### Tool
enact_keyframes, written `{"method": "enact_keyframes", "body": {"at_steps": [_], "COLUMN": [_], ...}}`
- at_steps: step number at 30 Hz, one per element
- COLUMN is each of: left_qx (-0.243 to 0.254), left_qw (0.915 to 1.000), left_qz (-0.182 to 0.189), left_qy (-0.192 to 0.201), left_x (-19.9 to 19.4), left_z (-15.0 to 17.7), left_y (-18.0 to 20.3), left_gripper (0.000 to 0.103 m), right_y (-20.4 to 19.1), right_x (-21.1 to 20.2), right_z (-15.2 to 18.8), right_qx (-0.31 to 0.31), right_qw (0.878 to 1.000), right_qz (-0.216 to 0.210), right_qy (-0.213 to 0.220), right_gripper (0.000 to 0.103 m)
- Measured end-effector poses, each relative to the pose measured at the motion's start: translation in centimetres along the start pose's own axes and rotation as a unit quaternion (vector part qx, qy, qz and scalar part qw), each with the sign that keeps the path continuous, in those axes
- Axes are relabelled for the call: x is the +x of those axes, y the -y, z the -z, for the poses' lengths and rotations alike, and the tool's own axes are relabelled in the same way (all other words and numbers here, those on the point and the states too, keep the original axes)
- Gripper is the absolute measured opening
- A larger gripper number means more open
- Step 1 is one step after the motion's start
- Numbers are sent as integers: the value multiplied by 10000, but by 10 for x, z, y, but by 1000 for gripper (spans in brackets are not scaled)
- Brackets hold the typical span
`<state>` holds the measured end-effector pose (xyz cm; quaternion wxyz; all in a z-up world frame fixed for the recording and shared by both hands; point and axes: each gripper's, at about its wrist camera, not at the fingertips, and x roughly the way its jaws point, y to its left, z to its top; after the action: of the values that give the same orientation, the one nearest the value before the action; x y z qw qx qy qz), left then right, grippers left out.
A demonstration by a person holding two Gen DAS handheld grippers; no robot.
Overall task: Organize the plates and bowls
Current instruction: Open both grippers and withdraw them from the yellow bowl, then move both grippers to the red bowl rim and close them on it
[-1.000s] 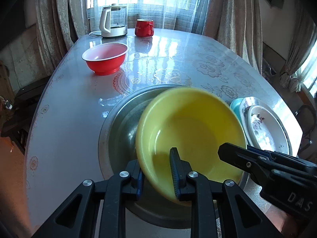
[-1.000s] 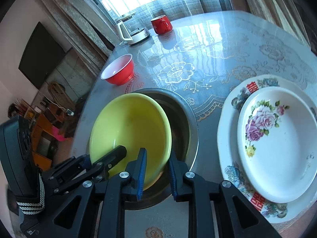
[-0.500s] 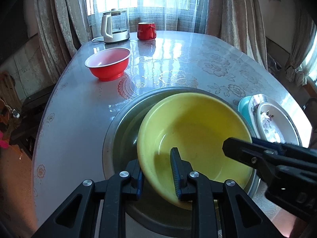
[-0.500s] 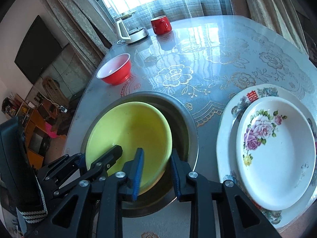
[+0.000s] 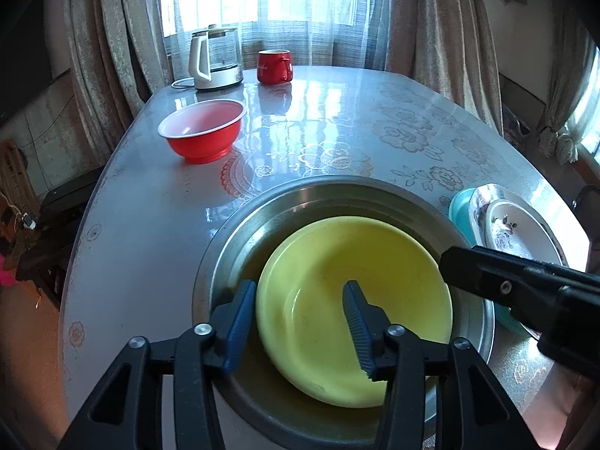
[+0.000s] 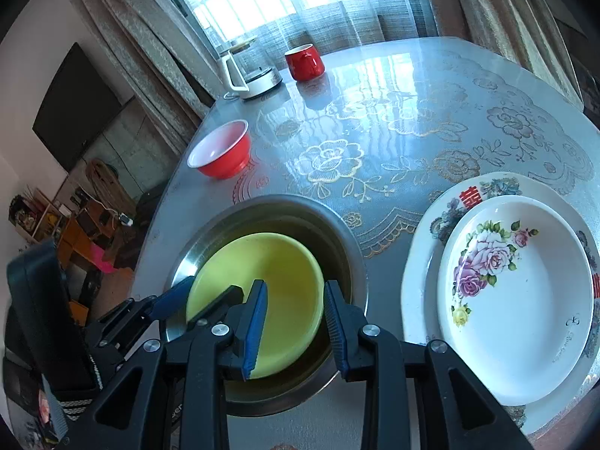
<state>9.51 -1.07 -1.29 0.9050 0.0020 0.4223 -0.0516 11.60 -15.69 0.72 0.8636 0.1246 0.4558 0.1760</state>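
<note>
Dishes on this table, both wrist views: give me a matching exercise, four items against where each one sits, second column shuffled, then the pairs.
Items
1. yellow bowl
2. red bowl
3. rose-patterned plate
4. red mug

Places
A. stacked on a larger patterned plate
B. at the far end of the table, beside the kettle
C. inside the metal basin
D. alone on the bare tablecloth, beyond the basin

Pairs: 1-C, 2-D, 3-A, 4-B
</note>
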Motion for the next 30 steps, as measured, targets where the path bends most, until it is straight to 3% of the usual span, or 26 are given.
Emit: {"method": "enact_keyframes", "body": {"at_steps": [4, 7, 18, 23, 30], "left_qx": [-68, -284, -860, -1754, -2425], "left_qw": [9998, 9992, 9953, 9827, 9681], "left_qz": [144, 287, 78, -221, -394], "left_qy": [-69, 26, 448, 551, 491], "left_x": [-1, -13, -32, -23, 1], "left_z": [-3, -8, -11, -7, -10], "left_y": [-1, -10, -48, -94, -141], "left_gripper": [58, 72, 83, 87, 89], "right_y": [4, 8, 6, 0, -10], "right_x": [-2, -4, 2, 14, 29], "right_z": [-1, -2, -9, -14, -36], "right_qx": [138, 219, 310, 279, 206], "right_qw": [9999, 9996, 9991, 9988, 9984], "right_qz": [-88, -157, -281, -397, -445], "right_qy": [20, 36, 27, -97, -276], "right_gripper": [31, 31, 32, 32, 32]}}
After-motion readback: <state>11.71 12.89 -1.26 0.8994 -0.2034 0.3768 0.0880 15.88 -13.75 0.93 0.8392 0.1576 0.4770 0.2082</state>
